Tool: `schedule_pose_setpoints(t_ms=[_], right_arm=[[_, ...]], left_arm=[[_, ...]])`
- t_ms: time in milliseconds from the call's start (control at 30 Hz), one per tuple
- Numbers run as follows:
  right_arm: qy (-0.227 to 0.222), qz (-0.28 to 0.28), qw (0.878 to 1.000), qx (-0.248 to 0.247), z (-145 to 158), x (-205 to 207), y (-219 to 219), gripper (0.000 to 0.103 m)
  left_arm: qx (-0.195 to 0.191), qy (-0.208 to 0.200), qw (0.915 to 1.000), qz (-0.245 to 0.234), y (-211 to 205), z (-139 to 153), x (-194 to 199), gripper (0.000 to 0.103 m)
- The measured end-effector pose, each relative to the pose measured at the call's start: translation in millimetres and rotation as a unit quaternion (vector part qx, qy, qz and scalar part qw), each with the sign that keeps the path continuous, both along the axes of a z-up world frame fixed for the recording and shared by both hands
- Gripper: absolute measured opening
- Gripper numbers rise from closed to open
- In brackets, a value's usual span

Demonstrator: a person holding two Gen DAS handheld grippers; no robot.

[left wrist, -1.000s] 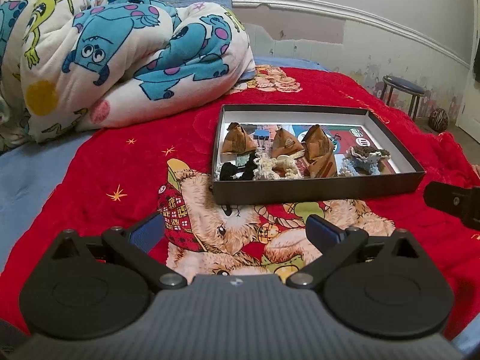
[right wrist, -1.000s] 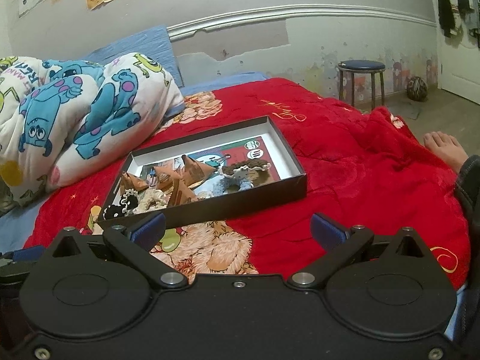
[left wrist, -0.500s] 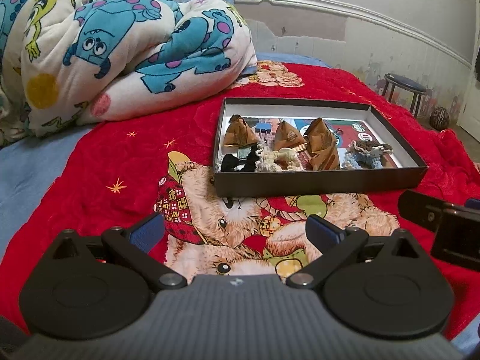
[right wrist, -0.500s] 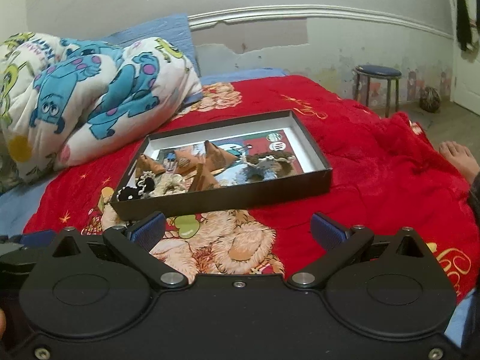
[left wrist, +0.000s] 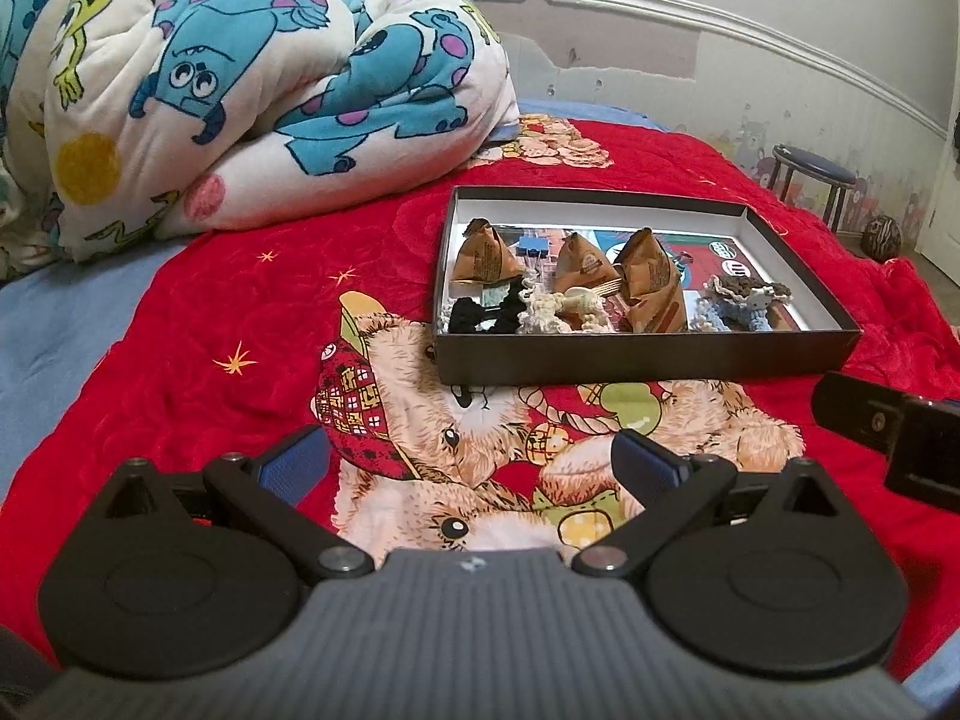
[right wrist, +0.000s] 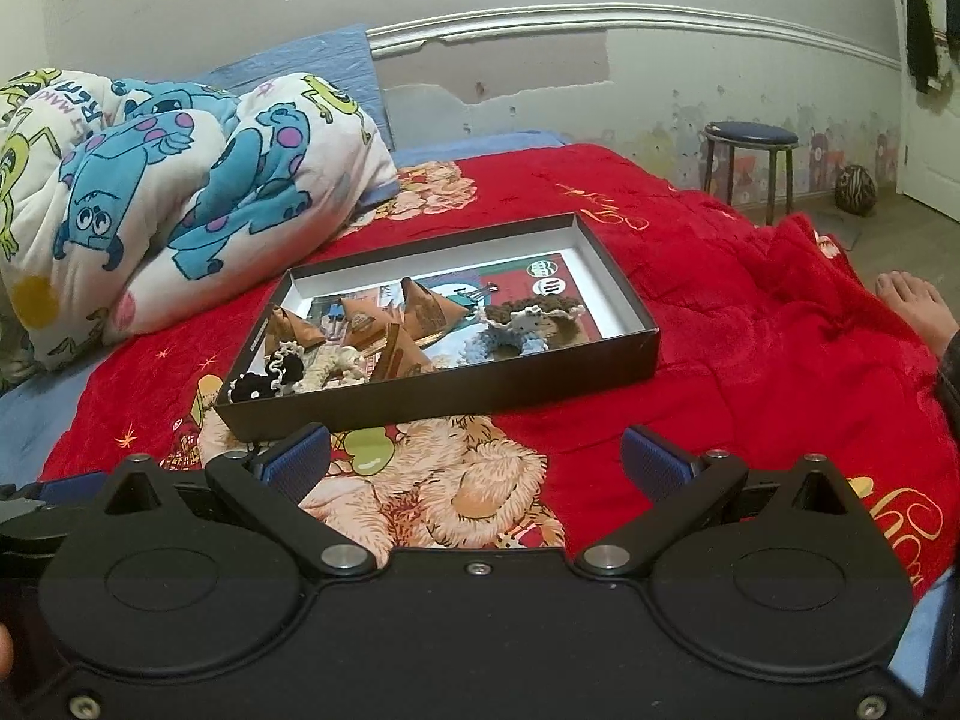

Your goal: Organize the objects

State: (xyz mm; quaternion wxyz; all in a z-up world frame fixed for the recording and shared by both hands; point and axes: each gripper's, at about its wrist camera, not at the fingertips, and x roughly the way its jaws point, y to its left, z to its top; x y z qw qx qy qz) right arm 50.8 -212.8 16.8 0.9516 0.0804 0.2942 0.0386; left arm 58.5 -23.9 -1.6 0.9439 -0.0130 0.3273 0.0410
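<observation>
Both hand-held grippers, left [left wrist: 471,459] and right [right wrist: 474,453], spread and empty; black box [left wrist: 648,354] on bed at 12 o'clock holds light, crushable paper pouches [left wrist: 485,255], best pinched at peaks.

Bare red blanket [left wrist: 252,312] lies between both grippers and the black box [left wrist: 636,363]; near wall low, top open. Box's left half crowded: brown triangular packets [left wrist: 483,255], black crochet piece [left wrist: 480,315], cream crochet piece [left wrist: 561,309]. Right end [right wrist: 576,294] mostly bare. Rolled monster-print quilt [left wrist: 252,96] blocks far left. Bare foot [right wrist: 915,309] at blanket's right edge.
</observation>
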Motion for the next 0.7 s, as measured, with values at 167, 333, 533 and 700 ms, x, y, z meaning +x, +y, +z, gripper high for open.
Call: schedule_pose_setpoints(t_ms=[167,333,533,700], right_arm=[[-0.004,0.003,1.0,-0.016,0,0,3,0.103],[-0.005,0.004,1.0,-0.018,0,-1,5,0.103],[0.0,0.001,1.0,-0.016,-2,1,4,0.103],[0.012,-0.006,1.0,-0.015,-11,7,2,0.103]], left_arm=[[0.007,-0.001,1.0,-0.006,-3,1,1,0.103],[0.004,0.0,1.0,-0.003,-2,0,2,0.103],[0.014,0.007,0.9998,-0.009,-2,-9,6,0.103],[0.029,0.028,0.999,-0.017,-3,-28,14,0.103]])
